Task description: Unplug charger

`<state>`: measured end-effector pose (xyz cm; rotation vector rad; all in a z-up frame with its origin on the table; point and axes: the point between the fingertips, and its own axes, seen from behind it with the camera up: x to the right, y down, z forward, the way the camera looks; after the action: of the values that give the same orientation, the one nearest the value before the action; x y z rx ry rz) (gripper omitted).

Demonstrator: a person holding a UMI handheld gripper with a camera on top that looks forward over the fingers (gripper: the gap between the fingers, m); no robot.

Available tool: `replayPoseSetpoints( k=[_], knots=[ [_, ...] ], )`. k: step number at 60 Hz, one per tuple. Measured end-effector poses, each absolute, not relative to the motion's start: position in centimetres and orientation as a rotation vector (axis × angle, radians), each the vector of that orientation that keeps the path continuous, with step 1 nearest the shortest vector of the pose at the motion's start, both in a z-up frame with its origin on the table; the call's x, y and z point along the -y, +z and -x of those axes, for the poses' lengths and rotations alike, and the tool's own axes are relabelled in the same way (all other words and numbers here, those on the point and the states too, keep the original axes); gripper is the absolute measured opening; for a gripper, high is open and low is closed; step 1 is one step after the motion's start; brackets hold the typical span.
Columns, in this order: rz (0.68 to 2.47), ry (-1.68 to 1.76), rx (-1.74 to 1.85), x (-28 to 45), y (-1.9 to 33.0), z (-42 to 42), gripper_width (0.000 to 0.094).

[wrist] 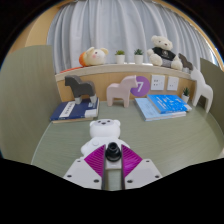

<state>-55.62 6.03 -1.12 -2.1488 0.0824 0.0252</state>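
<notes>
My gripper (pixel 112 156) is low over the grey-green table (pixel 55 145). Its two fingers, with magenta pads (pixel 95 160), are closed in on a small round black charger plug (pixel 113 150), which both pad tips touch. Just ahead of the fingers, touching the black plug, stands a white blocky piece (pixel 105 129) that looks like a socket or adapter body. I cannot tell whether the plug is still seated in it. No cable shows.
Beyond the white piece lie a dark book (pixel 74 111) and a blue book (pixel 160 107). Toy horses (pixel 122 92) and a purple card (pixel 140 86) stand behind them. A raised shelf (pixel 70 72) carries plush toys (pixel 95 57) before a white curtain.
</notes>
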Motion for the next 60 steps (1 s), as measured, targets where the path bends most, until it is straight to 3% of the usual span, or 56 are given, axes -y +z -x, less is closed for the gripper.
replayPoseSetpoints(
  k=[11,22,24,30,34,38,42,54,60],
  knots=[
    [2.155,-0.005,-0.075,-5.8,-0.7,55.5,0.0098],
    [2.262,0.001,-0.095,-5.8,-0.5,55.4,0.0076],
    [2.217,-0.031,-0.057,-6.6,3.7,55.2,0.0077],
    [1.891,-0.129,-0.052,-9.6,22.9,51.2,0.0077],
    [1.774,-0.268,-0.053,-9.6,28.9,45.8,0.0077],
    [1.774,-0.347,-0.064,-9.3,30.0,40.9,0.0077],
    [1.833,-0.348,-0.088,-9.9,26.6,37.1,0.0081],
    [2.108,-0.174,-0.109,-9.1,9.2,32.6,0.0087],
    [2.187,-0.101,-0.122,-8.9,3.3,32.3,0.0107]
  ],
)
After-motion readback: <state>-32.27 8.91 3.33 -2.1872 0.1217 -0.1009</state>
